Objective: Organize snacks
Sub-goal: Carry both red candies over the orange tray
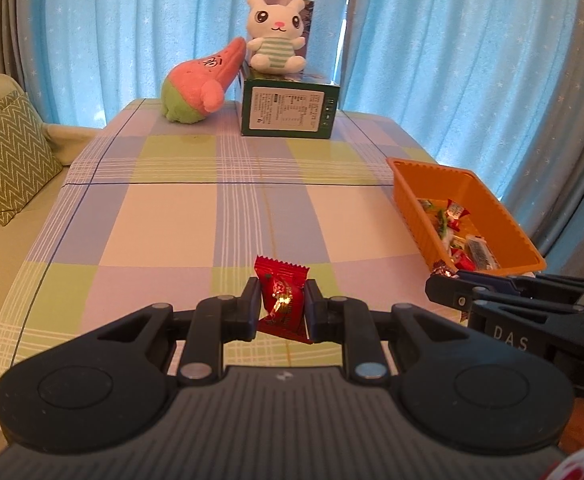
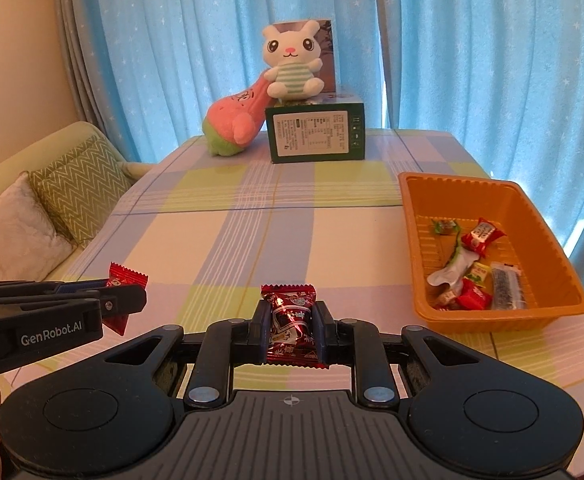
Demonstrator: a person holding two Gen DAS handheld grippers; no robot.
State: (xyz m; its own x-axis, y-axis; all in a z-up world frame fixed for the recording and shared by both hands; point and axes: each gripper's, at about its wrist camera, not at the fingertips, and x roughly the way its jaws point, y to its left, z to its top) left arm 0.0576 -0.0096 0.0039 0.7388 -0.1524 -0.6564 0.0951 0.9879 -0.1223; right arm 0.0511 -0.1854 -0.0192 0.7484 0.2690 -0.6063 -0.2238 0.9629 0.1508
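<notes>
Both grippers loaded. Left gripper (image 1: pixel 283 304), centre of its own view, is clenched on a bright red candy (image 1: pixel 282 300); wrapper ends stick out above and below the pads, so the hold is on the candy's middle. Right gripper (image 2: pixel 292 326), centre of its view, is clamped on a dark red candy (image 2: pixel 293 324) in a foil wrapper, likewise pinched mid-body. Orange tray (image 2: pixel 415 240) sits at right of both frames on the checked tablecloth (image 2: pixel 220 240), near the table's right edge; it already holds several wrapped snacks (image 2: pixel 475 272), bunched toward its near end. The far end of the tray floor looks bare. Judged step: carry both candies to the tray and drop them. Right gripper is nearer, so it should probably go first; the left one (seen at lower left of the right-wrist view, its candy poking past the fingers) must cross behind or after it to avoid a knock. Best release would be low over the tray, inside the rim, since light wrappers can bounce or cling to the pads. Aim for the bare floor. Plush toys (image 1: pixel 248 64) and a green box (image 1: pixel 290 110) at upper centre are out of the way.
</notes>
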